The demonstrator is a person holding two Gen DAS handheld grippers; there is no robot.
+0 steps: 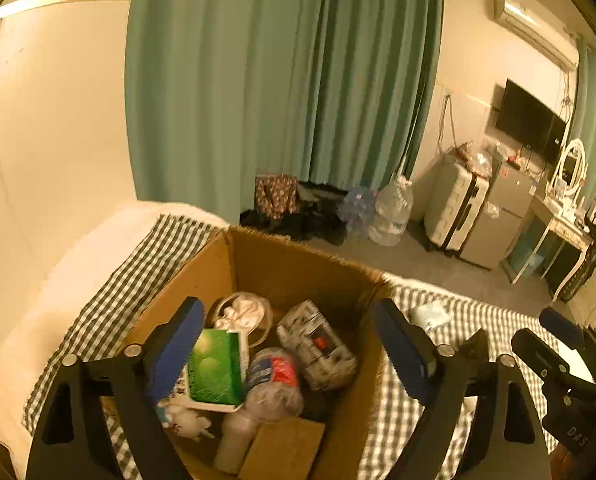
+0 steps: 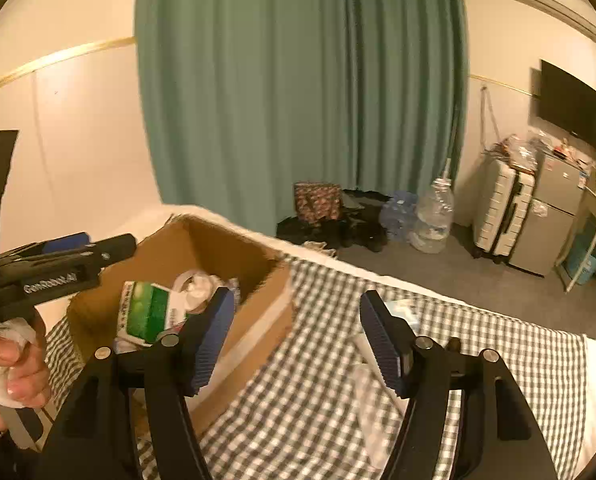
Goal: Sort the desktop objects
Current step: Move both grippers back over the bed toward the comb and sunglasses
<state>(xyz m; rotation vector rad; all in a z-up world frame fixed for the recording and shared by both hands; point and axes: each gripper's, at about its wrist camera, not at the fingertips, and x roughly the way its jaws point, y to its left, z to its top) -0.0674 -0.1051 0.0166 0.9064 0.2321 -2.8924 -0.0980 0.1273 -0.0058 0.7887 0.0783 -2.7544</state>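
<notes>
- An open cardboard box (image 1: pixel 282 268) sits on a bed covered with a green-and-white checked cloth (image 2: pixel 321 380).
- Inside the box, seen from the left wrist view: a green-and-white carton (image 1: pixel 214 372) leaning near the left wall, a round clear tub (image 1: pixel 242 316) with something white in it toward the back, a clear plastic-wrapped pack (image 1: pixel 317 344) to the right, and a plastic bottle with a blue-and-red label (image 1: pixel 274 380) in the middle.
- A small white toy-like thing (image 1: pixel 186 420) lies low at the front; it is too blurred to name.
- A brown cardboard piece (image 1: pixel 282 448) stands at the box's near edge, cut off by the frame.
- The left claw (image 1: pixel 286 344) hangs over the box, fingers spread wide with nothing pressed between the pads.
- The right claw (image 2: pixel 294 344) is over the checked cloth just right of the box, fingers apart and empty.
- A pale packet (image 2: pixel 405 312) lies on the cloth beyond the right claw, partly hidden by its finger.
- A hand (image 2: pixel 10 364) grips the left handle together with a white cloth; the hand is cut off at the frame edge.
</notes>
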